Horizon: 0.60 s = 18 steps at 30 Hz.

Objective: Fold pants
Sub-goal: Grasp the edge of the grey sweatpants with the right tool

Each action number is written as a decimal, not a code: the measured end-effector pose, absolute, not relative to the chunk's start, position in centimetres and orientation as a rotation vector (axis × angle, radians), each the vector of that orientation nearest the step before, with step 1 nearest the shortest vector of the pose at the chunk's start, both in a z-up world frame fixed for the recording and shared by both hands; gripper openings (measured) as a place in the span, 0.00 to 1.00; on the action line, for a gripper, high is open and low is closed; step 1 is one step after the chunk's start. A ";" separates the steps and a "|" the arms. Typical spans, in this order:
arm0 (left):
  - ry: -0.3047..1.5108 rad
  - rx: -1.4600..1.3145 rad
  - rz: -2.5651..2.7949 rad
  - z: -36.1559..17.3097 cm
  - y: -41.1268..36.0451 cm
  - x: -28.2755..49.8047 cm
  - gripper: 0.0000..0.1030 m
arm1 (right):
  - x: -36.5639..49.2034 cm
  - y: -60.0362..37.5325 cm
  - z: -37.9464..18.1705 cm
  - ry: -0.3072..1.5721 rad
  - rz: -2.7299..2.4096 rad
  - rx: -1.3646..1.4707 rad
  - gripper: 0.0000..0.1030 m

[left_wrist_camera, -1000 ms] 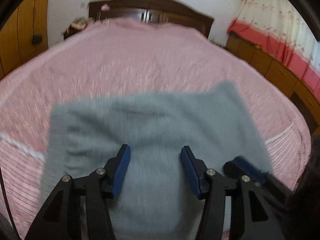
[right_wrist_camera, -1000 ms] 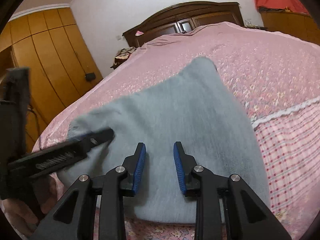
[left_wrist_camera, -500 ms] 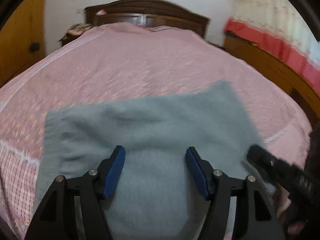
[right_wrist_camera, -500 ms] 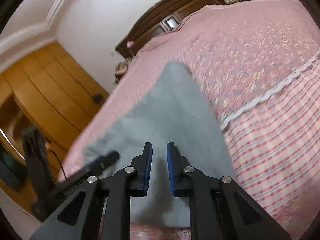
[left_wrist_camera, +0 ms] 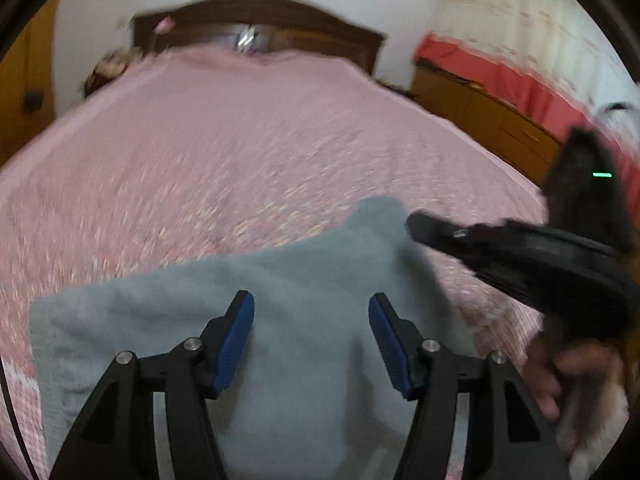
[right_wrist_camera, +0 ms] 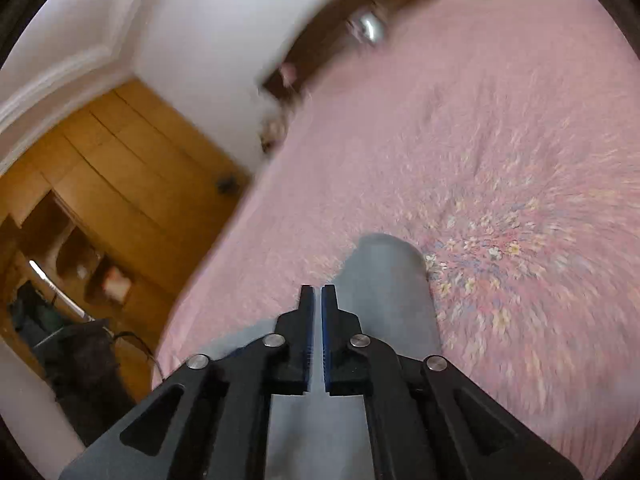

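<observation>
The grey-blue pants (left_wrist_camera: 304, 320) lie folded into a flat block on the pink bedspread (left_wrist_camera: 240, 152), near its front edge. My left gripper (left_wrist_camera: 311, 320) is open and empty, hovering just above the middle of the pants. In the left wrist view my right gripper (left_wrist_camera: 416, 226) reaches in from the right over the pants' far right corner. In the right wrist view the right gripper (right_wrist_camera: 317, 300) is shut with nothing between its pads, and the pants (right_wrist_camera: 384, 280) run under it.
A dark wooden headboard (left_wrist_camera: 256, 24) stands at the far end of the bed. A low wooden cabinet (left_wrist_camera: 480, 112) with a red curtain above it runs along the right. Wooden wardrobes (right_wrist_camera: 120, 184) stand on the left.
My right gripper has closed from partly open to shut and swung up over the pants' far right corner. The left gripper has stayed open above the pants.
</observation>
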<state>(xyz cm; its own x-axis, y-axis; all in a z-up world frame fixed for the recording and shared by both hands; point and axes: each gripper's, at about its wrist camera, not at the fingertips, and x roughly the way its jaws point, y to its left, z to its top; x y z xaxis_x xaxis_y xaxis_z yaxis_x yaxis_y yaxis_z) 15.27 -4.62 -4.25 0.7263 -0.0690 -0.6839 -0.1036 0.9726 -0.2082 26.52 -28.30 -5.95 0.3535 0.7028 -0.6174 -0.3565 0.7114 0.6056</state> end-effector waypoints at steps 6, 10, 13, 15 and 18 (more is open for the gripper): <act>0.814 -0.253 0.061 -6.0 -0.9 14.5 0.56 | 27.6 -31.8 -6.9 0.955 0.650 0.593 0.04; 0.758 -0.252 0.103 -4.7 0.7 13.2 0.61 | 26.2 -29.8 -7.2 0.938 0.864 0.652 0.06; 0.826 -0.281 0.106 -6.7 2.0 13.5 0.60 | 27.2 -29.3 -9.4 0.992 0.773 0.639 0.01; 0.813 -0.231 0.094 -6.7 1.6 13.1 0.60 | 26.6 -29.4 -8.7 0.973 0.767 0.614 0.01; 0.814 -0.133 0.129 -6.1 0.2 13.0 0.61 | 24.5 -30.4 -6.9 0.948 0.758 0.545 0.12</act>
